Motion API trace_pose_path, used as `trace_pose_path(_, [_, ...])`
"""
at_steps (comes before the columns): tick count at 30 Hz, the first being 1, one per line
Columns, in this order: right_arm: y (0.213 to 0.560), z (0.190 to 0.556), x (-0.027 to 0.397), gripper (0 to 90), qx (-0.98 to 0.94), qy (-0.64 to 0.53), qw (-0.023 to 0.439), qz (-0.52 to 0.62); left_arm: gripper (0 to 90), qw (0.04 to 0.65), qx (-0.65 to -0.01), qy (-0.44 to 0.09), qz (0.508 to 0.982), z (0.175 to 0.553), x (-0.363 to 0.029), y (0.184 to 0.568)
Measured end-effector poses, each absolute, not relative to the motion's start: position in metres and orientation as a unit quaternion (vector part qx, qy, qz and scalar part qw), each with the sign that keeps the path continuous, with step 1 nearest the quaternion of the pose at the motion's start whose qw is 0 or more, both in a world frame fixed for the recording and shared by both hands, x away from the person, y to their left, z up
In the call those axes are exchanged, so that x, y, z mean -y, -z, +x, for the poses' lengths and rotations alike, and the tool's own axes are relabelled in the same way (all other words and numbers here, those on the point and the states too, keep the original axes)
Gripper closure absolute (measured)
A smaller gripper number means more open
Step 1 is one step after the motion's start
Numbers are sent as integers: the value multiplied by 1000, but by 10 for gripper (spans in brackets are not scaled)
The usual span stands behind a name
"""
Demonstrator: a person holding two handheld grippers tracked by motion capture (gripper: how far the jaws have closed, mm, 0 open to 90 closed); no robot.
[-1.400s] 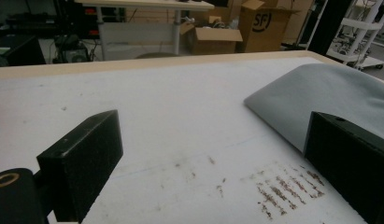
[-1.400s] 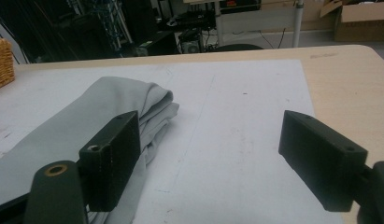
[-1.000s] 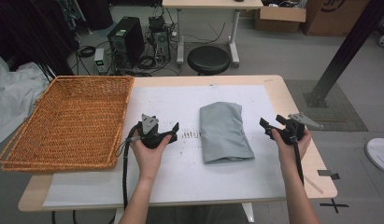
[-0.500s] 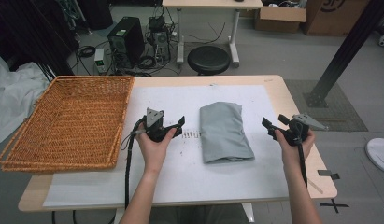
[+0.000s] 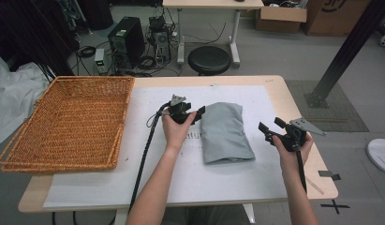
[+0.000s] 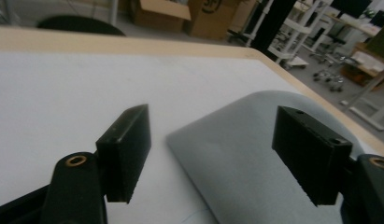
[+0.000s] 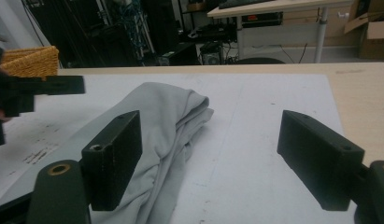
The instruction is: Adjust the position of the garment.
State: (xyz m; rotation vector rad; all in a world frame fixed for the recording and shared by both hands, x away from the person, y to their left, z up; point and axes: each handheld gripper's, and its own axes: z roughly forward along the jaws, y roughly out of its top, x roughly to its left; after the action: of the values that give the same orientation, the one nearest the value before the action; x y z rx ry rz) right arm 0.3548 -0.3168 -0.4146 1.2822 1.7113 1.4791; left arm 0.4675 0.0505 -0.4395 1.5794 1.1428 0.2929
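A folded grey cloth (image 5: 225, 133) lies on the white paper sheet (image 5: 148, 159) in the middle of the table. My left gripper (image 5: 198, 113) is at the cloth's upper left edge. In the left gripper view, the cloth's edge (image 6: 236, 158) lies between the jaws of that gripper (image 6: 213, 140). The jaws have just been closing, but the pads stand apart from the fabric. My right gripper (image 5: 270, 125) hovers open to the right of the cloth. Its own view shows the cloth (image 7: 161, 121) ahead to the left, with bare paper between the jaws of that gripper (image 7: 210, 140).
A wide wicker basket (image 5: 68, 122) sits on the left part of the table. The table's right edge (image 5: 316, 140) is close behind the right hand. A black stool (image 5: 209, 60) and computer gear stand on the floor beyond the table.
My left gripper has slid right across the paper up to the cloth's left edge, and its jaws stand narrower. The right gripper has hardly moved.
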Motion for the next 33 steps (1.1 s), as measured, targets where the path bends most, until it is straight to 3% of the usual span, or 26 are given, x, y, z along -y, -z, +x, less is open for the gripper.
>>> trace_pose_path(4, [414,351,314,227,-635,-551,268,470,367,535,-489,-106,681,482,-44,446])
trace_pose_path(18, [412,341,319,243,-632,-555,273,468,433,498,-513,-68,696,513,-30,463])
trace_pose_path(25, [421,331,313,264,-646,-554,257,458,645,486,-520,-85,698,513,-29,464])
trace_pose_path(27, [425,327,310,269,-654,-548,246,460,671,484,-520,-84,699,513,-27,463])
trace_pose_path(33, [441,320,306,276,-662,-537,215,477,577,480,-521,-86,701,510,-22,461])
